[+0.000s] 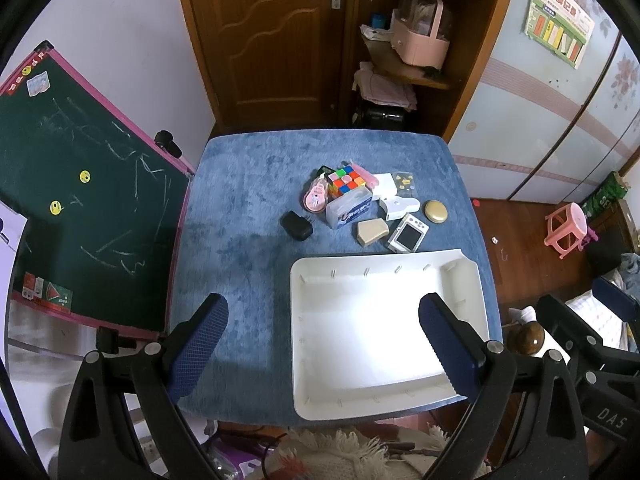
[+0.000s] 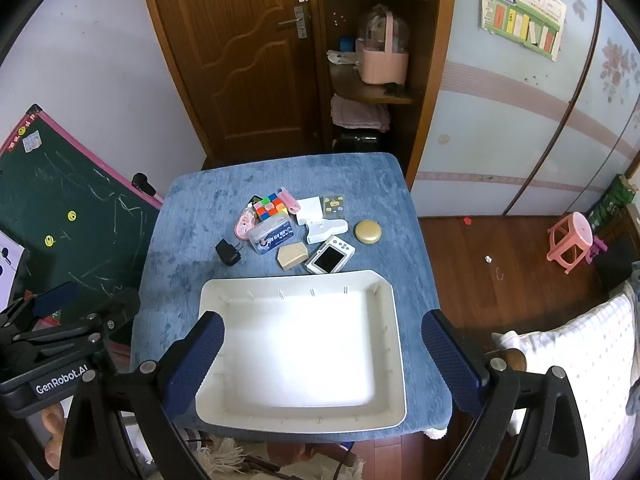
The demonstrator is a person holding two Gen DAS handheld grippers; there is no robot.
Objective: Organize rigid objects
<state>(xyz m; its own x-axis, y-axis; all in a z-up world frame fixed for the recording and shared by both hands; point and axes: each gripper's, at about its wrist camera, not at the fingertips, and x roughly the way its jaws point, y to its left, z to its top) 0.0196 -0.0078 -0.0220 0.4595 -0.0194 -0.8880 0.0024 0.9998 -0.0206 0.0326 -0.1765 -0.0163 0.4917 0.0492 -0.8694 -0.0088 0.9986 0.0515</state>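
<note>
Nothing is packed yet: the white tray (image 2: 394, 320) sits empty at the table's near edge, the small objects (cube (image 2: 270, 205), camera (image 2: 330, 259), charger (image 2: 228, 252)) clustered mid-table, and both the left gripper (image 1: 324, 344) and right gripper (image 2: 324, 364), jaws apart and empty, must reach forward for a first pick

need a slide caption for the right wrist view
Open right hand-held gripper above an empty white tray, small items clustered beyond on the blue table.

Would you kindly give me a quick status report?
Both tongs open, holding nothing. White tray bare. Items, including cube and black charger, clustered beyond it. Nothing blocking.
</note>
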